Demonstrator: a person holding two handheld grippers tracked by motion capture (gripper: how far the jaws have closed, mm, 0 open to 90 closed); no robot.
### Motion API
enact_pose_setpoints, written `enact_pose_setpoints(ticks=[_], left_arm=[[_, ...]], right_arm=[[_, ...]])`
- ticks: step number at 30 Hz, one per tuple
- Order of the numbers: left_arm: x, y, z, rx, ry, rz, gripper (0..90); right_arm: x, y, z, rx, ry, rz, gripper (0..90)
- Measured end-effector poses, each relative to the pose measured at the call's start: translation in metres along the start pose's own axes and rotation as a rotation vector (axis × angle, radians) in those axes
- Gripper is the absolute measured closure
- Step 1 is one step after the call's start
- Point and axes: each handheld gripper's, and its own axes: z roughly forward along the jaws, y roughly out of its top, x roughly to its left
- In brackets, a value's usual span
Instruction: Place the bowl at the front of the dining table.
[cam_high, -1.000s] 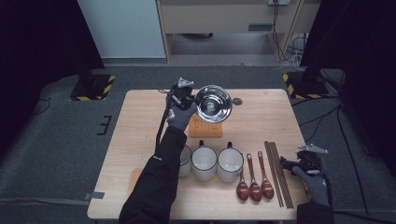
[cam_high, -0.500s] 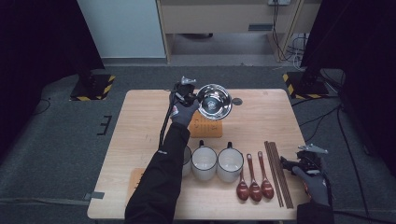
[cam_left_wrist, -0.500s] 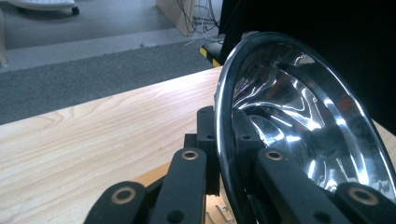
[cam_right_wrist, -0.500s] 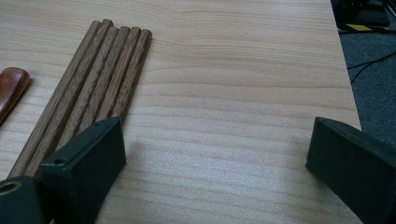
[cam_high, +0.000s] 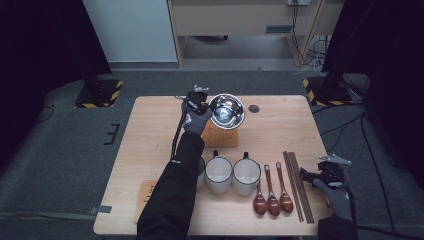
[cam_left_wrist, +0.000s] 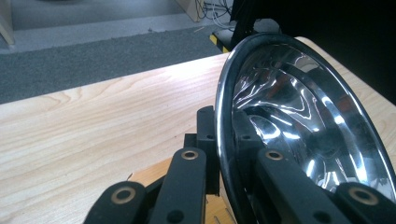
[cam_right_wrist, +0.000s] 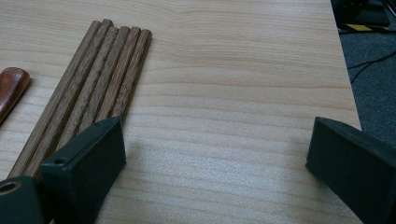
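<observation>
A shiny steel bowl (cam_high: 227, 111) hangs tilted over the far middle of the table, above a small wooden coaster (cam_high: 220, 137). My left gripper (cam_high: 211, 107) is shut on its left rim. In the left gripper view the jaws (cam_left_wrist: 223, 126) pinch the rim of the bowl (cam_left_wrist: 299, 116), one inside and one outside. My right gripper (cam_high: 309, 175) rests low at the table's front right corner, just right of the wooden chopsticks (cam_high: 297, 185). It stands open (cam_right_wrist: 217, 140) with bare tabletop between the jaws and the chopsticks (cam_right_wrist: 93, 93) beside its left jaw.
Two white mugs (cam_high: 218, 172) (cam_high: 246, 175) stand at the front middle, a third partly hidden by the left sleeve. Three dark wooden spoons (cam_high: 272, 192) lie between mugs and chopsticks. Another coaster (cam_high: 147, 192) lies front left. A dark round hole (cam_high: 254, 108) marks the table beyond the bowl.
The left hand has shifted and sunk a little with the bowl in its grip, toward the coaster. The right hand has stayed put.
</observation>
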Motion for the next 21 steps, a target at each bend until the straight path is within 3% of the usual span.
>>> enact_pose_setpoints(ticks=[21], left_arm=[[0.011, -0.021, 0.027, 0.073, 0.018, -0.020, 83.8]], right_arm=[[0.000, 0.000, 0.000, -0.001, 0.000, -0.001, 4.3]])
